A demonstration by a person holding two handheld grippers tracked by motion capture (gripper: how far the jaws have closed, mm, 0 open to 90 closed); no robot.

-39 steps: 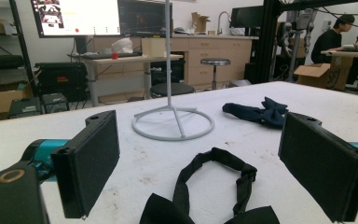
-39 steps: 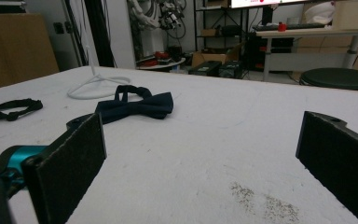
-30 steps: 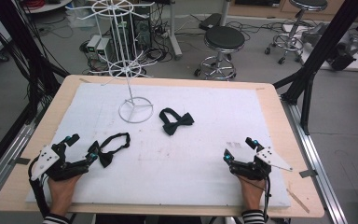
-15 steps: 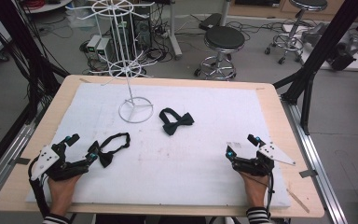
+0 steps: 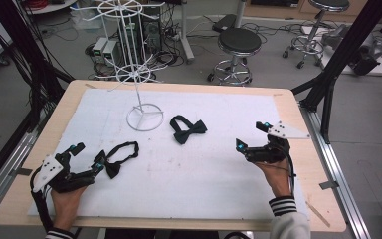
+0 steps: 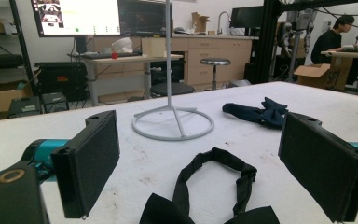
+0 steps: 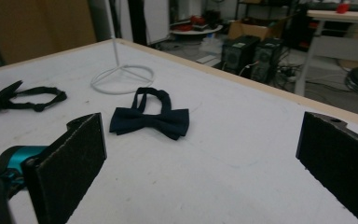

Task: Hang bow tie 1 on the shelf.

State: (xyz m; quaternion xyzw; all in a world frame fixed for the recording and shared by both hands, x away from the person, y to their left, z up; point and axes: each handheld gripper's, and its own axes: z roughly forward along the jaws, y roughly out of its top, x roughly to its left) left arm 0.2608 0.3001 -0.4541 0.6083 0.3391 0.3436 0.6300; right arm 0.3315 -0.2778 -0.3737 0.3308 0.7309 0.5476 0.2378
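With our left gripper spread wide, we'd pinch the soft, floppy black bow tie at its knot.

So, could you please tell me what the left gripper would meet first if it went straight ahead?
Probably the black bow tie lying between the left gripper's open fingers; its strap loop is next in line.

This is a lab workroom. At twelve o'clock beyond the wooden table stand round black stools, computer towers amid floor cables, and black metal frame posts. Wall monitors glow above cluttered benches.
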